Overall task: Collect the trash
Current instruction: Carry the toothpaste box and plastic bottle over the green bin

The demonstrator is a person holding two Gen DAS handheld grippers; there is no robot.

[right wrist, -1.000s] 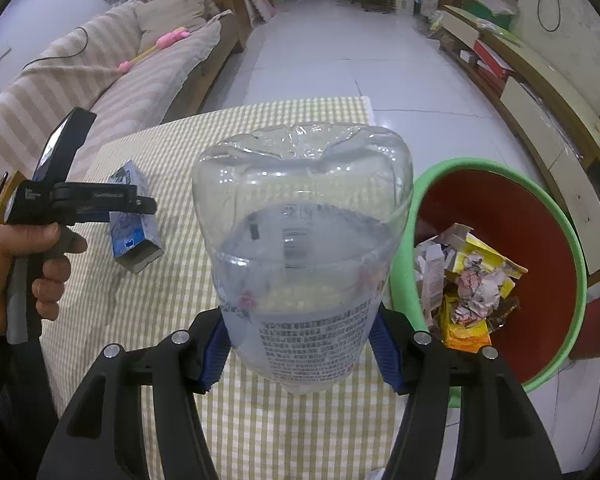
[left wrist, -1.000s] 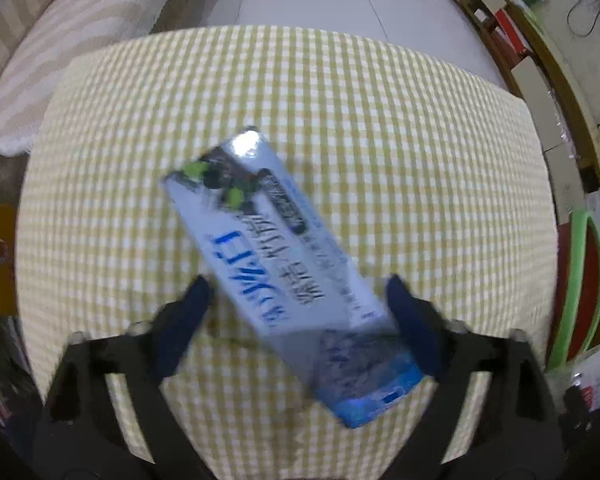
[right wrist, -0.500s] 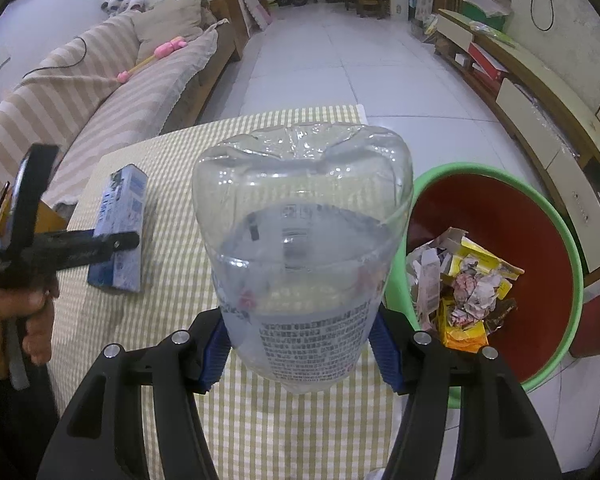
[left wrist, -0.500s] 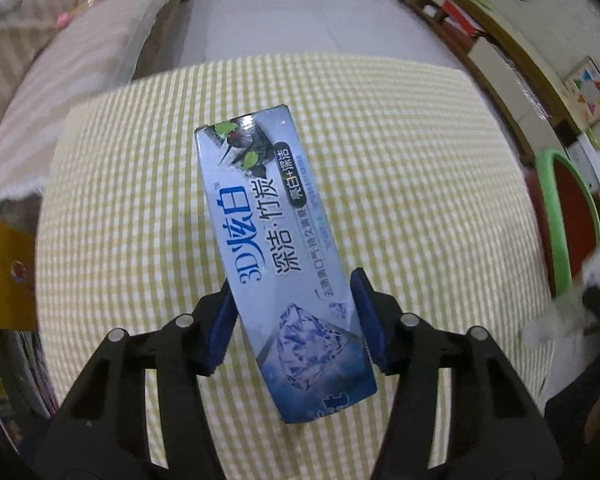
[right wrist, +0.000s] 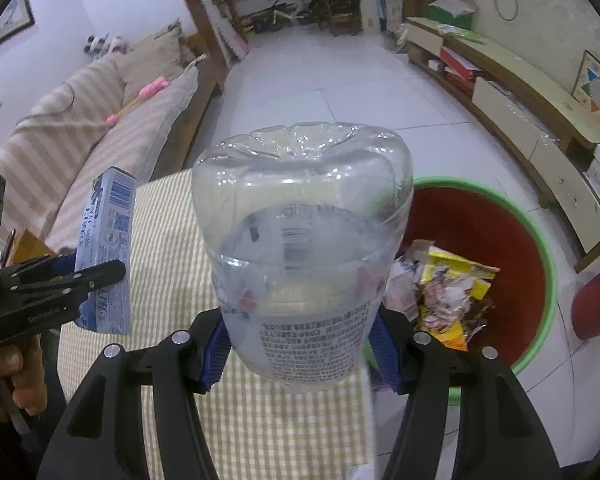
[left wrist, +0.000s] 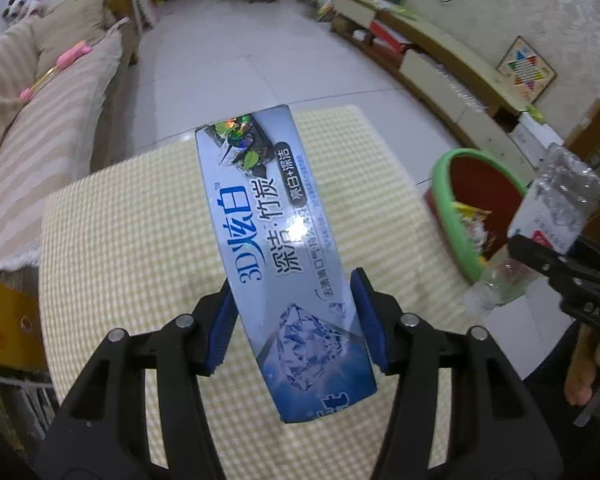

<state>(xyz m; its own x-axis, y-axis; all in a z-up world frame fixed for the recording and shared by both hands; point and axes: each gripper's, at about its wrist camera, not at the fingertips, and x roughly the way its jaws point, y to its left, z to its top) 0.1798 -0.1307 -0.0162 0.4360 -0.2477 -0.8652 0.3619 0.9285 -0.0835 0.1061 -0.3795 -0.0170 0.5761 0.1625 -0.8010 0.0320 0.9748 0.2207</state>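
White floor tiles, a striped sofa and a low shelf unit surround a worktop (left wrist: 140,220) under a yellow checked cloth.

Left wrist view: the left gripper (left wrist: 294,320) pinches a toothpaste box (left wrist: 276,248) across its lower half, both blue pads flat on the long sides. The box is held above the cloth, its far end pointing toward the worktop's far edge. A red bin (left wrist: 456,216) with a green rim stands on the floor off the worktop's right edge, paper scraps inside. To drop the box cleanly, I judge the gripper should travel right until the box hangs over the bin's mouth before the pads part, since the box is long and could catch the rim.

Right wrist view: the right gripper (right wrist: 300,344) clamps a clear bottle (right wrist: 304,248) near its labelled end, base pointing away. The bottle hangs over the worktop's right edge, just beside the bin (right wrist: 540,248), which lies to its right. A short shift rightward should put it over the opening.
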